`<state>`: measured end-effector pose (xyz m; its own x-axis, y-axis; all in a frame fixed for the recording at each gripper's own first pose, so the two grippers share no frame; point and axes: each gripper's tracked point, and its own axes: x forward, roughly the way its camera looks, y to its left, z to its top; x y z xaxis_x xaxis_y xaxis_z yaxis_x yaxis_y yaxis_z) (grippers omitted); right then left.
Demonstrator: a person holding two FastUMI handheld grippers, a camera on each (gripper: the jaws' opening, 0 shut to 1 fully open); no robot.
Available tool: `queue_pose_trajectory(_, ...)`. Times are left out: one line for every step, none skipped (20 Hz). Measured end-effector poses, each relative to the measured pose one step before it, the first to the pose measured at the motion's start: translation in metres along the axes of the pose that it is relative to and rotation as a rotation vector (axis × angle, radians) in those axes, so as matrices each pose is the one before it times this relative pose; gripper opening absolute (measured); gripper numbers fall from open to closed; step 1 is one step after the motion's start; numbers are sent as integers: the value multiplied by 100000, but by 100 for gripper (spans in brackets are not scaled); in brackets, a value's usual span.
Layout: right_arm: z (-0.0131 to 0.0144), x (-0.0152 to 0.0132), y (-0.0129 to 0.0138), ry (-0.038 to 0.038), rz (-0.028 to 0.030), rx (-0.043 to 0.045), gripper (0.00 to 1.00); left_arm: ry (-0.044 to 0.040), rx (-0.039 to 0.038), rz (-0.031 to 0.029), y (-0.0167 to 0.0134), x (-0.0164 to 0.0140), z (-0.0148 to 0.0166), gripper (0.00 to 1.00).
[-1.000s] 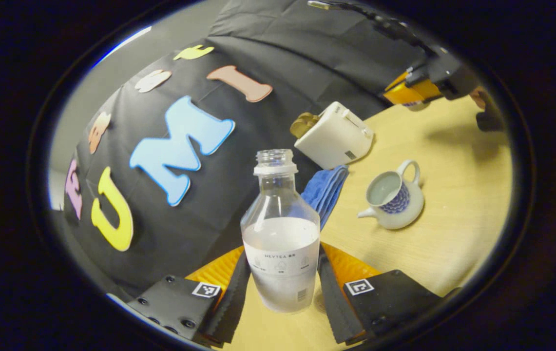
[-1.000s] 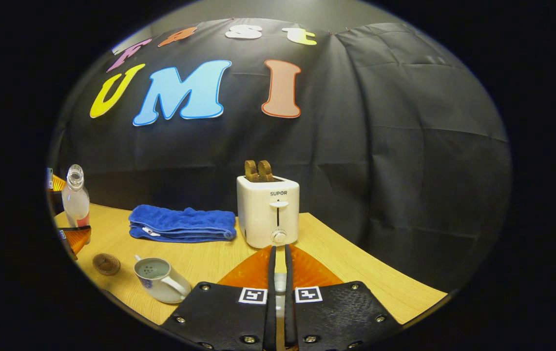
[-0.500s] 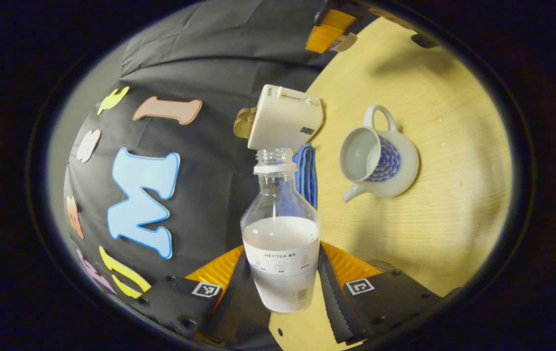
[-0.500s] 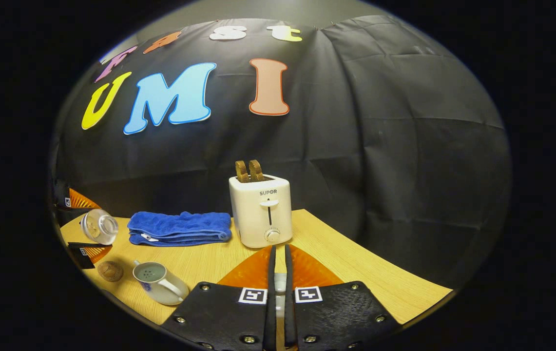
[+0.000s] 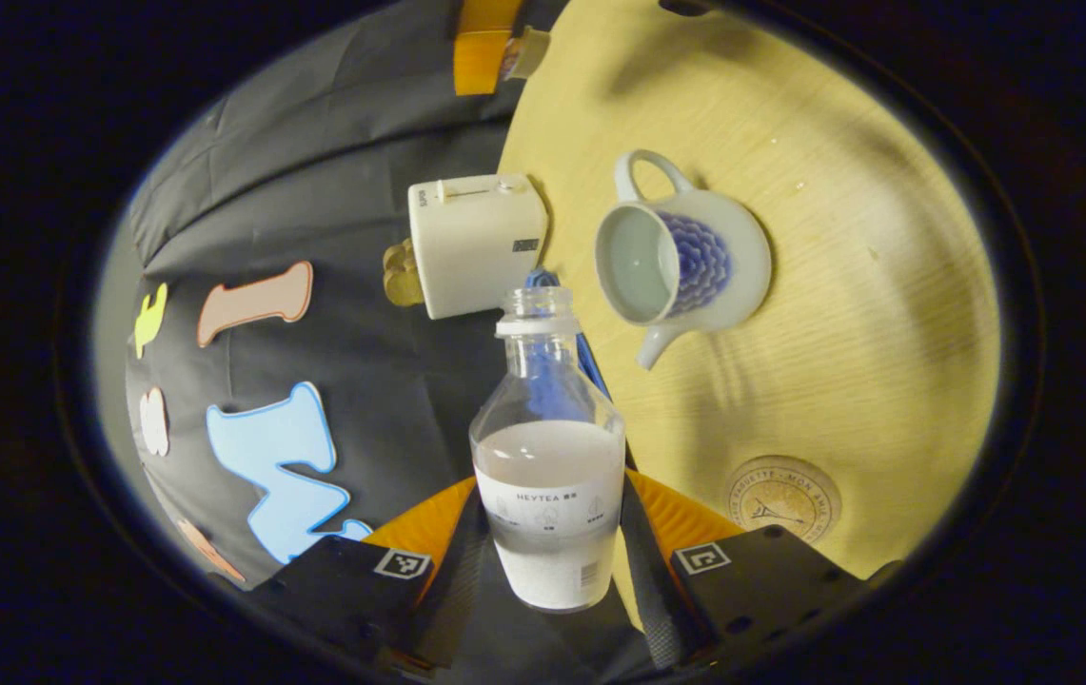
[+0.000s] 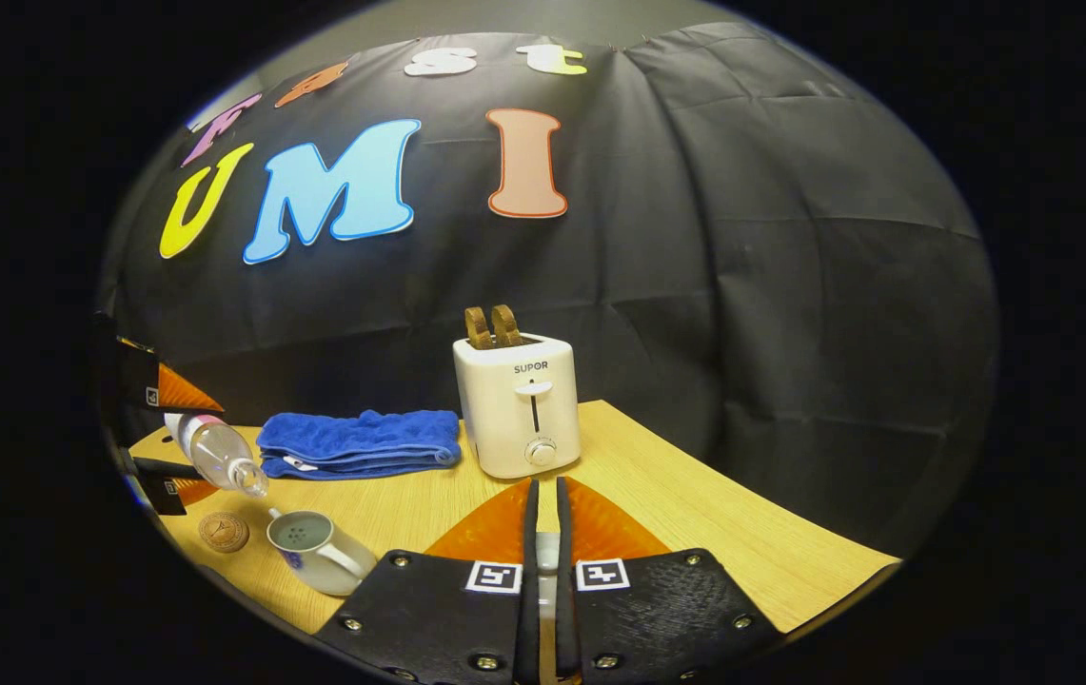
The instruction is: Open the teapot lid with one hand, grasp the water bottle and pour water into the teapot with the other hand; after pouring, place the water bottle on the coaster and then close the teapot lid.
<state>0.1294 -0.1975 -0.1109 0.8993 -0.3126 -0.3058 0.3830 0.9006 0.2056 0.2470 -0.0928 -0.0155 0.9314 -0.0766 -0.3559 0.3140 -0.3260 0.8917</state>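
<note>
2 grippers: left gripper (image 5: 547, 561) pinching water bottle (image 5: 548, 457), tilted toward lidless teapot (image 5: 681, 262); right gripper (image 6: 543, 561) pressed together, probably on lid. Pouring, coaster (image 5: 783, 497) placement, closing left.

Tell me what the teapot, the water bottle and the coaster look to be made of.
Teapot: likely glazed ceramic, glossy white with a blue scale pattern.
Water bottle: clear plastic, probably; see-through walls, printed label, ribbed neck.
Coaster: looks like cork or wood, matte tan disc with a stamped round mark.
</note>
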Motion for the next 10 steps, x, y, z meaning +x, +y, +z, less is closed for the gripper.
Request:
queue_pose_trajectory(-33,-18,113,-62,242,144,7,687,2058,-1093,35,43,-48,86)
queue_pose_trajectory(72,-18,105,-213,215,-176,7,679,1846,-1100,-26,-63,79,86)
queue_pose_trajectory(36,-33,95,-290,121,-352,7,553,1965,-737,-32,11,-81,86)
queue_pose_trajectory(110,-36,96,-253,54,-431,7,359,2443,-506,29,6,104,86)
queue_pose_trajectory(-27,-46,62,-202,119,-296,7,528,2443,67,172,0,-37,86)
queue_pose_trajectory(124,-14,121,-205,242,-224,7,409,2194,-409,-18,-126,112,85)
queue_pose_trajectory(-78,17,43,-23,168,-86,7,131,1793,-471,-111,-123,229,86)
queue_pose_trajectory(17,-23,52,-3,153,4,7,44,1809,-94,11,-162,315,86)
queue_pose_trajectory(-13,8,23,27,122,142,7,414,2356,-334,77,-296,158,86)
queue_pose_trajectory(53,25,18,122,10,134,7,-34,1904,129,83,-113,168,86)
